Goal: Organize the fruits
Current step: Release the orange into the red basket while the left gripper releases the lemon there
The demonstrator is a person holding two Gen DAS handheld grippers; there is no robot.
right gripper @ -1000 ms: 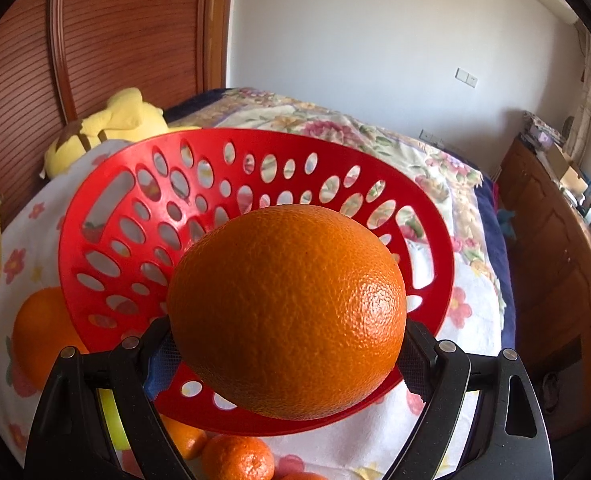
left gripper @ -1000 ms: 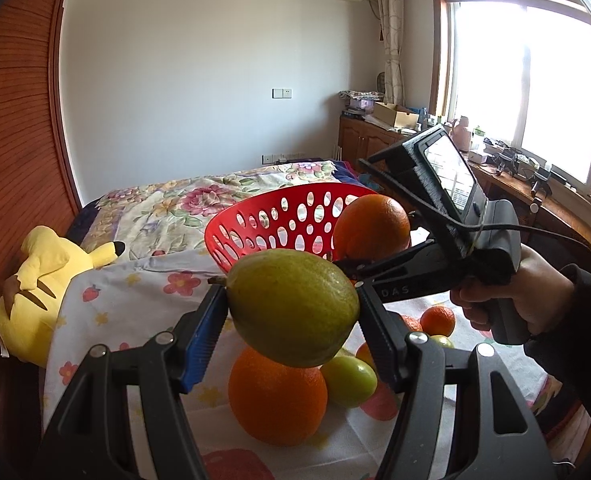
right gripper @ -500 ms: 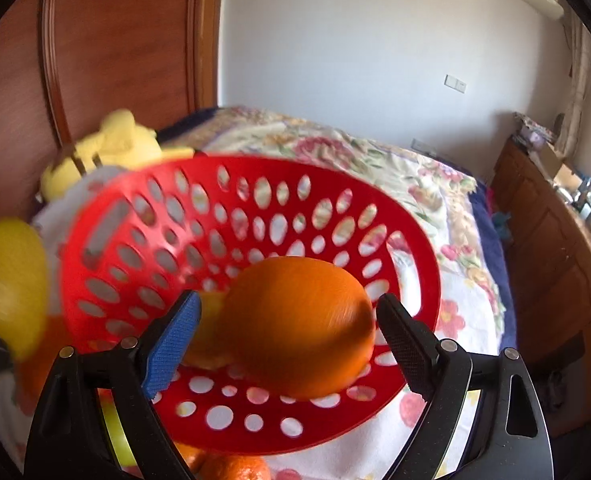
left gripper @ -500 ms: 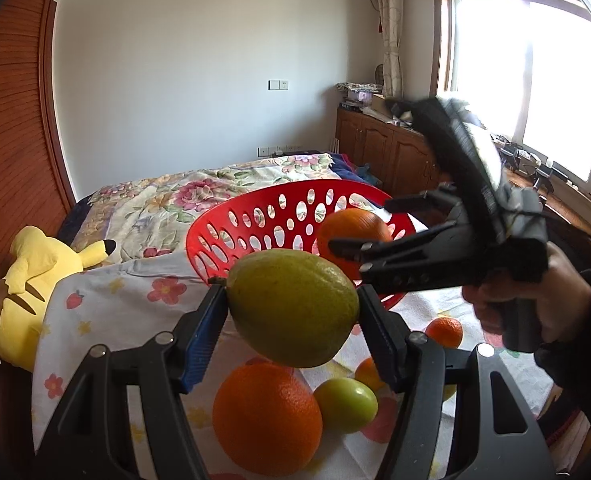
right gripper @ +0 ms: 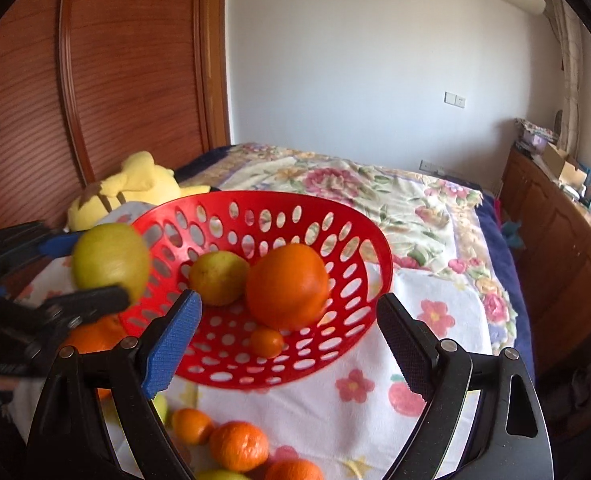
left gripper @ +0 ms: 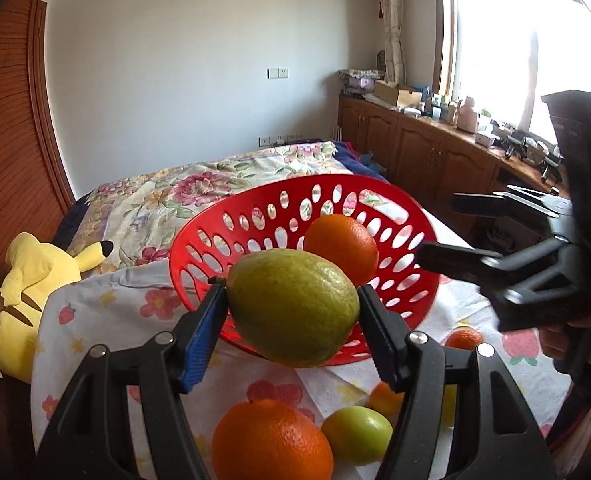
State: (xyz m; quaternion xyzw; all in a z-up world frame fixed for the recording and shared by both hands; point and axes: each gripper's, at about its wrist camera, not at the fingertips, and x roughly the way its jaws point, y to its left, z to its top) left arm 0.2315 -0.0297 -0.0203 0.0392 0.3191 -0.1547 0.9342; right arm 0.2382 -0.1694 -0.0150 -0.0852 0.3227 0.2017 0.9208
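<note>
My left gripper (left gripper: 291, 304) is shut on a large green-yellow fruit (left gripper: 293, 306), held above the cloth just in front of the red perforated basket (left gripper: 387, 196). In the right wrist view that fruit (right gripper: 109, 258) shows at the basket's left rim (right gripper: 359, 216). My right gripper (right gripper: 289, 334) is open and empty, just in front of the basket. Inside the basket lie a big orange (right gripper: 287, 286), a yellow fruit (right gripper: 218, 276) and a small mandarin (right gripper: 266, 342).
Loose on the flowered cloth (right gripper: 375, 412): a big orange (left gripper: 269, 442), a green fruit (left gripper: 355, 434), several mandarins (right gripper: 237, 444). A yellow plush toy (left gripper: 19, 296) lies at the left by the wooden headboard (right gripper: 55, 92). The bed's floral quilt (right gripper: 375, 192) lies behind.
My right gripper opened and dropped the big orange into the basket, then drew back. My left gripper moved toward the basket with the green-yellow fruit.
</note>
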